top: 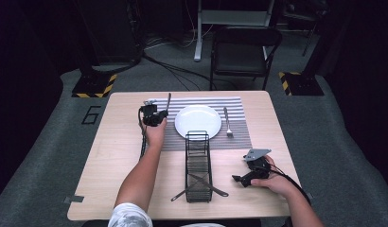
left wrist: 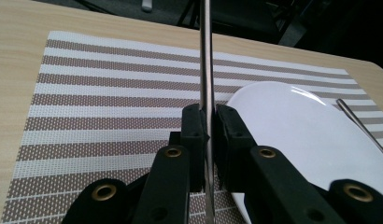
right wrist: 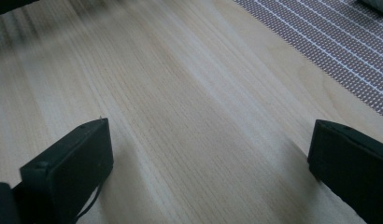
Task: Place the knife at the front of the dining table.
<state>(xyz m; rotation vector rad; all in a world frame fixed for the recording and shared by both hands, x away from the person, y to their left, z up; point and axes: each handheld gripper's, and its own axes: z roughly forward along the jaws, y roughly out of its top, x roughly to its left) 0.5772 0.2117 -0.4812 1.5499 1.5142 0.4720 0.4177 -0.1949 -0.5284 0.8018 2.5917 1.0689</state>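
left gripper (left wrist: 208,128): jaws clamped on thin upright metal utensil handle (left wrist: 206,56), over striped woven placemat (left wrist: 101,98)
right gripper (right wrist: 208,154): jaws wide apart, empty, low over light wooden table (right wrist: 180,93)
left arm: stretched forward beside round white plate (top: 198,120)

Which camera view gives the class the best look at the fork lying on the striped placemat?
The high view: the whole fork lies on the striped placemat right of the white plate, tines toward the person. The left gripper view catches just a sliver of its handle beyond the plate. The right gripper view looks at bare table and the mat's corner.
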